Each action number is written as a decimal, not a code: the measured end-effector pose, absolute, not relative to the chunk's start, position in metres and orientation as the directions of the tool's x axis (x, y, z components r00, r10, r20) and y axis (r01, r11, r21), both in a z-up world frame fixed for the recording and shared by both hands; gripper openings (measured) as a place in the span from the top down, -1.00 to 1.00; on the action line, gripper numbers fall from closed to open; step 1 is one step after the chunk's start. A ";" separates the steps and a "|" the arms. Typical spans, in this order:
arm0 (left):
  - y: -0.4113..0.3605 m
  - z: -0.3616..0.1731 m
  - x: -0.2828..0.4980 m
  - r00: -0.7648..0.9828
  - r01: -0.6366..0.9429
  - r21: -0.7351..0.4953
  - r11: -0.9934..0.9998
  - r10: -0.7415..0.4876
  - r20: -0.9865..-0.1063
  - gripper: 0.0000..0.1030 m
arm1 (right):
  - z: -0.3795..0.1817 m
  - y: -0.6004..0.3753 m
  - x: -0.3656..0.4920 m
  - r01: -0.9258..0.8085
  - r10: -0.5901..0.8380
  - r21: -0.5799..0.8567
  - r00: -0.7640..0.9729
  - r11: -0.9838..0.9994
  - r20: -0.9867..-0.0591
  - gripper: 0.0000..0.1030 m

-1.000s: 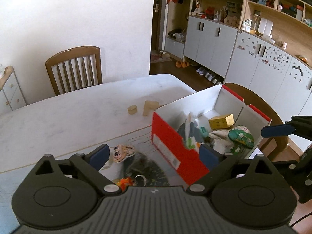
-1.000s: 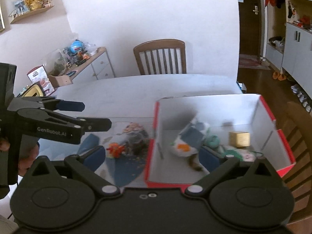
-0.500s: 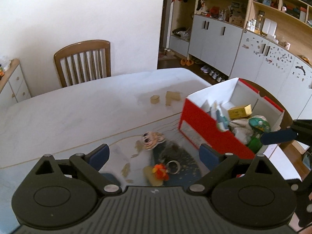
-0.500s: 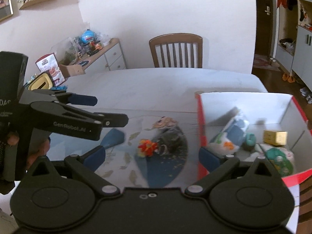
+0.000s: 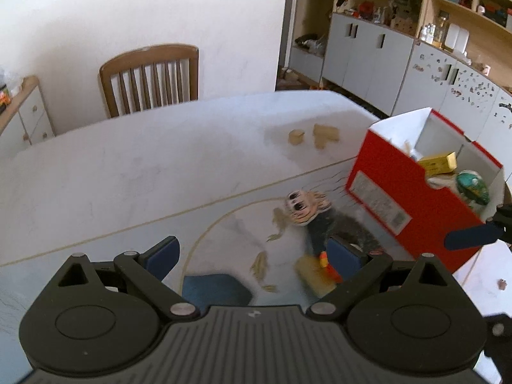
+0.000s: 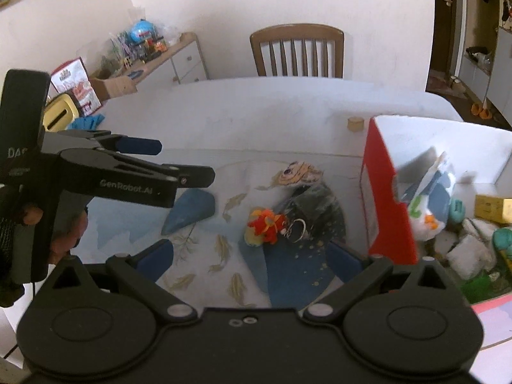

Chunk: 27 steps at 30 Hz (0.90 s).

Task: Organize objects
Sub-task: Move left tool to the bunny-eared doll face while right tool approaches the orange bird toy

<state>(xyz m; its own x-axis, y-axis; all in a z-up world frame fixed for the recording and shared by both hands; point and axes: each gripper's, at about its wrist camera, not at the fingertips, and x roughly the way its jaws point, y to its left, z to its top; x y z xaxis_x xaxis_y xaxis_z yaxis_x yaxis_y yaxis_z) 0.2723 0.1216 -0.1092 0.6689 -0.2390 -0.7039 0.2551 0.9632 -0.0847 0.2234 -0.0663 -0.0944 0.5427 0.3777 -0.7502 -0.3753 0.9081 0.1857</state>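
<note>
White tabletop [image 6: 256,108] carries a red box [image 6: 384,192], with an orange keyring toy [image 6: 265,224] lying just beside it. Both the left gripper [image 5: 252,256] and right gripper [image 6: 252,256] hover near the box, fingers spread wide, gripping nothing.

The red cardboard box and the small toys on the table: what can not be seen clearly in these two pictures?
- Red cardboard box: left wrist view, near wall hides most contents.
- Orange toy with metal ring: left wrist view, mostly behind the left tool's finger.
- Box contents: right wrist view, blurred, cut by the edge.
</note>
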 end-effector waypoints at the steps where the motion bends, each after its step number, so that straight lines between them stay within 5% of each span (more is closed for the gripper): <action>1: 0.124 -0.113 0.275 0.666 0.253 -0.088 0.964 -0.239 -0.707 -0.92 | -0.097 -0.064 0.225 -0.380 0.377 0.182 0.541 0.907 -0.752 -0.92; 27: 0.072 -0.158 0.364 0.581 0.435 -0.096 0.895 -0.360 -0.730 -0.91 | -0.145 -0.060 0.262 -0.299 0.327 0.187 0.536 0.936 -0.778 -0.31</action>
